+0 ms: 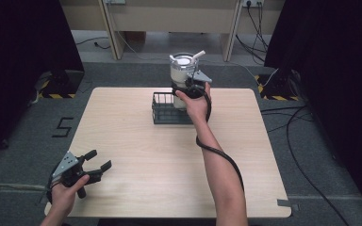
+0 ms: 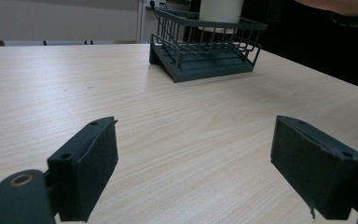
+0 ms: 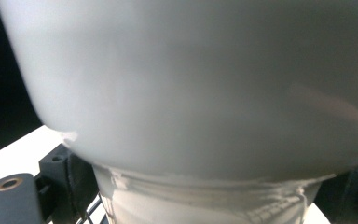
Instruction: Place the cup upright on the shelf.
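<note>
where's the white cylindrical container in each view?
High view: white cylindrical container top centre, above the dark wire basket, right gripper clamped on it.
Left gripper view: top edge, behind the basket.
Right gripper view: close up.
Shared landmark: basket.

**Light wooden table with a dark wire rack**

A square table (image 1: pixel 136 141) with a pale wood-grain top and rounded corners stands on grey carpet (image 1: pixel 23 155). A dark wire rack (image 1: pixel 162 110) sits directly on it, near the far edge and about midway across. A white container (image 1: pixel 183 77) stands upright at the rack's right end.
</note>
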